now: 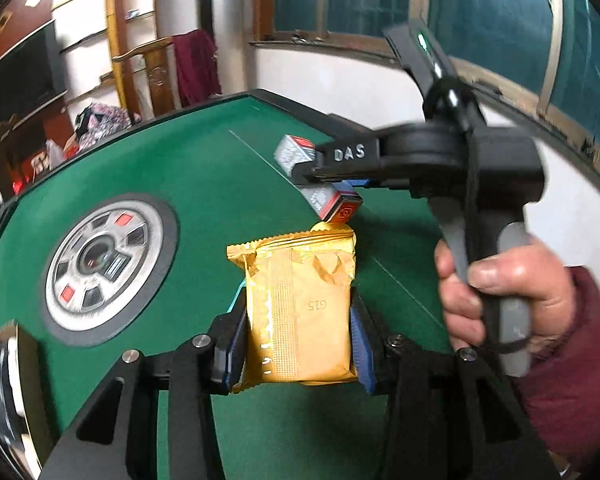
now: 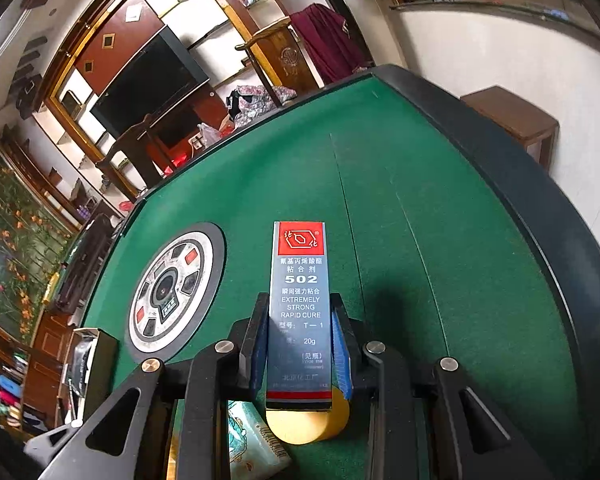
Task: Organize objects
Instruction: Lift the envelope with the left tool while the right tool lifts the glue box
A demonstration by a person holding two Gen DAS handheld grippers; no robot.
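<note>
My left gripper (image 1: 298, 332) is shut on a gold foil snack packet (image 1: 300, 308) and holds it above the green felt table (image 1: 204, 176). My right gripper (image 2: 300, 340) is shut on a tall grey and red 502 glue box (image 2: 300, 304), held above the felt. In the left wrist view the right gripper (image 1: 324, 172) shows at the right, held by a hand, with the glue box (image 1: 332, 200) between its fingers. A yellow round object (image 2: 308, 424) and a patterned teal packet (image 2: 252, 440) lie below the right gripper.
A round silver control panel (image 1: 104, 264) sits in the table's middle; it also shows in the right wrist view (image 2: 172, 292). A black raised rim (image 2: 540, 216) edges the table. A dark box (image 2: 88, 364) stands at the left edge. A wooden stool (image 2: 516, 120) is beyond the table.
</note>
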